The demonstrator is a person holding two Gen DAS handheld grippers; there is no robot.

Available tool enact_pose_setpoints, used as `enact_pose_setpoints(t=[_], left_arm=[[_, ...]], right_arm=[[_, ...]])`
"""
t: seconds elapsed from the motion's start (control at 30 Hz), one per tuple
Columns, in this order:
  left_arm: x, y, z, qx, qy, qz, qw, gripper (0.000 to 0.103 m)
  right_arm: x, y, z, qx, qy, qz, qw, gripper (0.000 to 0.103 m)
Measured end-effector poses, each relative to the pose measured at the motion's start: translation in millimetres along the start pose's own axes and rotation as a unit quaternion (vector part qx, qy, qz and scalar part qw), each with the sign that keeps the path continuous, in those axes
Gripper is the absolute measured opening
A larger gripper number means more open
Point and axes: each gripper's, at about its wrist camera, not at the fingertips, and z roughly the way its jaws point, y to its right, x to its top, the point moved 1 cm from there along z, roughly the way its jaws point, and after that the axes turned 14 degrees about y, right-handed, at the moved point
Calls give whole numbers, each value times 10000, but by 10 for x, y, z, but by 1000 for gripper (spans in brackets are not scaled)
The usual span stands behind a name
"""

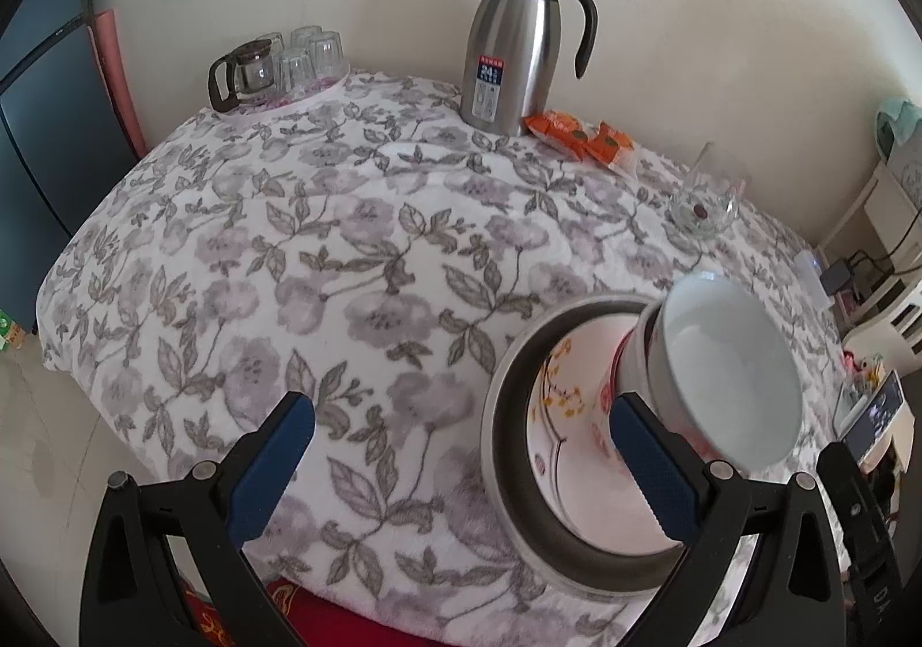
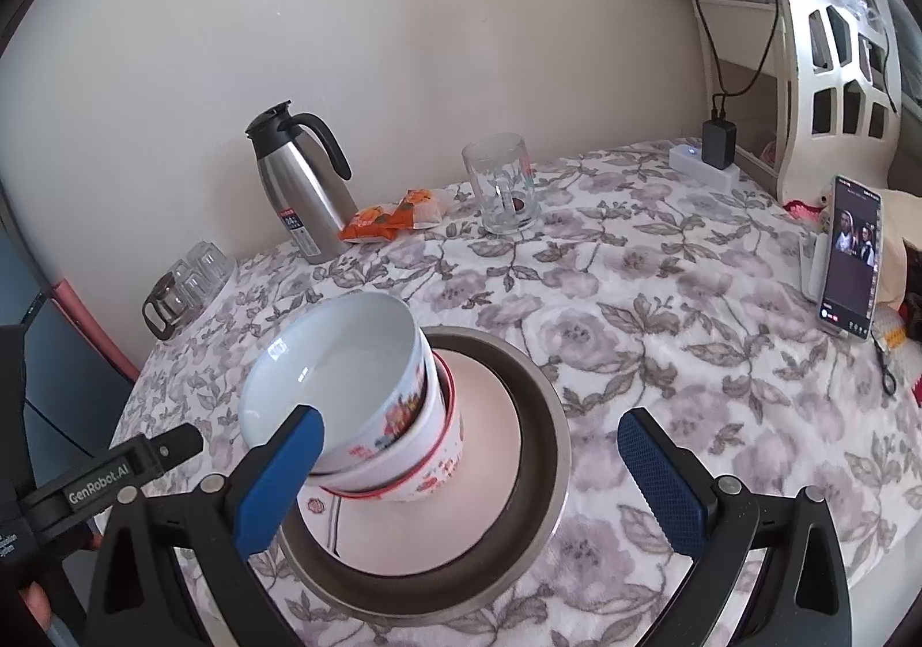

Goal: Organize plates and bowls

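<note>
A stack of white bowls with red floral print [image 2: 374, 405] stands on white plates [image 2: 490, 451] inside a metal basin [image 2: 536, 480] on the flowered tablecloth. The stack also shows in the left wrist view [image 1: 726, 370], in the basin [image 1: 507, 416] at the lower right. My left gripper [image 1: 461, 451] is open, hovering left of the basin, with its right finger [image 1: 651, 462] in front of the bowls. My right gripper [image 2: 472, 474] is open above the basin's near side; its left finger [image 2: 282, 474] overlaps the top bowl's rim. Neither holds anything.
A steel thermos jug [image 1: 518, 48], orange snack packets [image 1: 582, 134], a glass mug [image 2: 504, 183] and a tray of glasses with a small teapot [image 1: 276, 65] stand along the far edge by the wall. A phone [image 2: 850, 255] and charger [image 2: 714, 146] are at right.
</note>
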Motion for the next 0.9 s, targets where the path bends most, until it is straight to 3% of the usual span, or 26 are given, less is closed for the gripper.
enact_pose_setpoints(t=[0.33, 0.57, 0.9], left_arm=[[-325, 48, 43, 22, -404, 266, 9988, 102], [-543, 83, 206, 3, -946, 361, 9949, 102], [-714, 154, 227, -8, -1149, 628, 9914, 102]], right_arm=[[-296, 115, 98, -280, -479, -164, 9983, 103], [-493, 187, 175, -568, -819, -342, 9944, 103], [-611, 209, 156, -590, -986, -432, 9924, 103]])
